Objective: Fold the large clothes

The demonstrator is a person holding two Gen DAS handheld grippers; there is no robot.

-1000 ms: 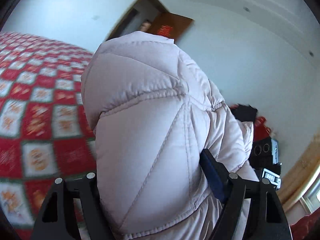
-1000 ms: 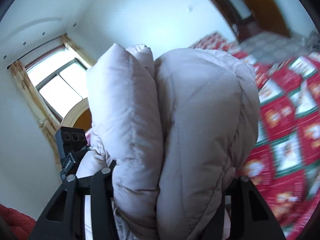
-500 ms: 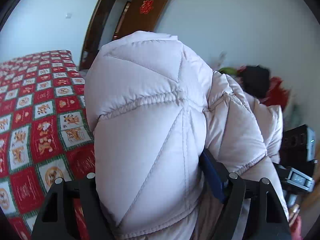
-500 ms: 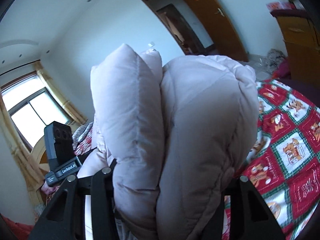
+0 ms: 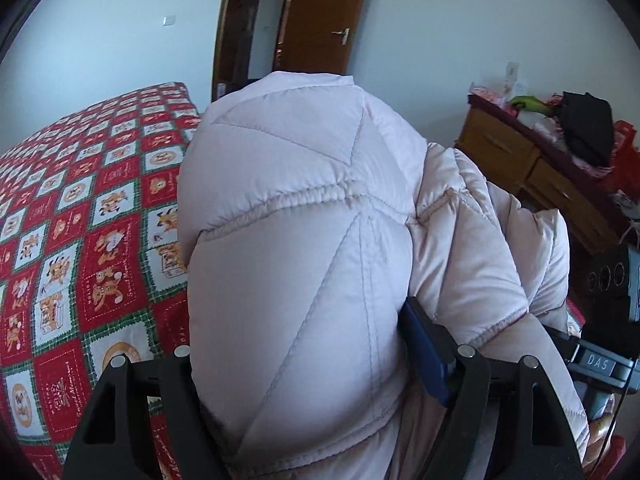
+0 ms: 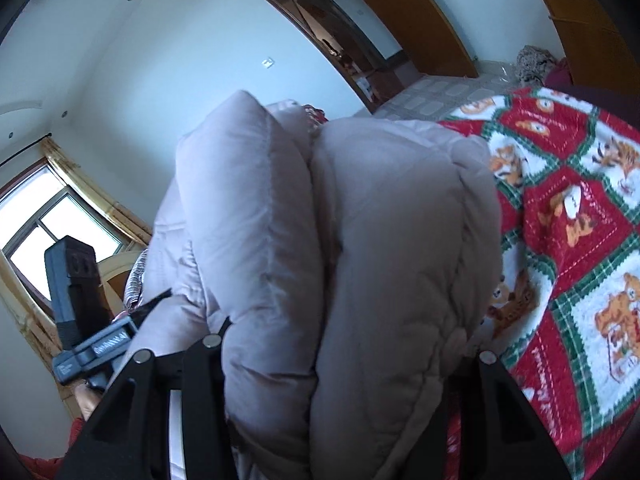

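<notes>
left gripper point(image 5: 316, 364): clamped on a thick fold of the pale pink puffer jacket point(image 5: 304, 240) | right gripper point(image 6: 348, 352): gripping another bunched part of the jacket | jacket: held up between both grippers, above the red checkered bedspread point(image 5: 80, 216) | behind: brown door point(image 5: 328, 16), wooden dresser point(image 5: 532, 164)

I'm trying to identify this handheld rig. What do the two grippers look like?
Left gripper: matte black angular finger frames with triangular cut-outs, silver round bolts and a dark blue pad. Right gripper: the same black frames and silver bolts. Each camera shows the other unit as a dark grey boxy handle with white lettering.
</notes>
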